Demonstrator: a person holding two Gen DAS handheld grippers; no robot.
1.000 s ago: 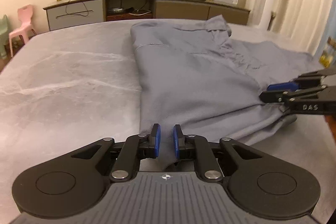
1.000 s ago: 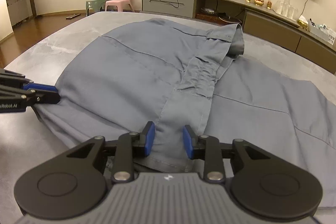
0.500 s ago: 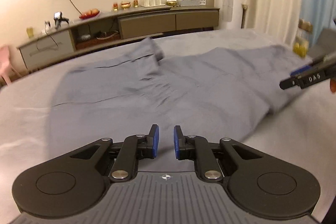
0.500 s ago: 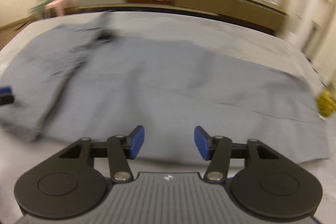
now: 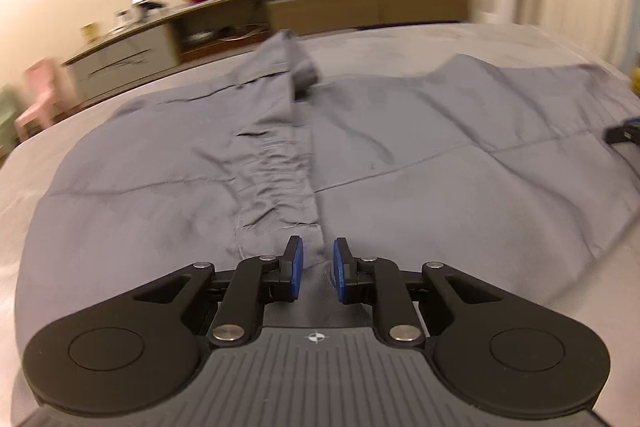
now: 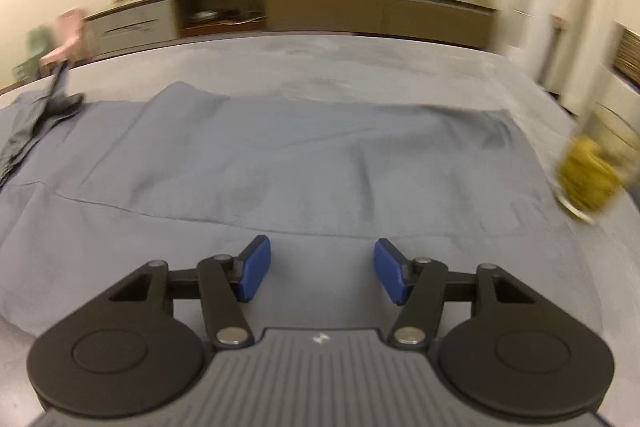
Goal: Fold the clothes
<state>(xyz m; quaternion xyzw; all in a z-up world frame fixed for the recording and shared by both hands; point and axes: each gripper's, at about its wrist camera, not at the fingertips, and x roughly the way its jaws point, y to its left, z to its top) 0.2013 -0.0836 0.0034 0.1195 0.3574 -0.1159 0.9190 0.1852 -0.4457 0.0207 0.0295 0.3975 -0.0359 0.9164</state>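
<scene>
My left gripper (image 5: pixel 317 269) tilts downward, its blue pads (image 5: pixel 295 269) set a narrow gap apart and the jaws opening slightly, with a ridge of cloth running up between them that neither pad visibly presses; my right gripper (image 6: pixel 322 275) also tilts downward, its blue pads (image 6: pixel 253 273) spread wide with nothing gripped; in the left wrist view its tip (image 5: pixel 623 134) shows at the far right edge.
</scene>
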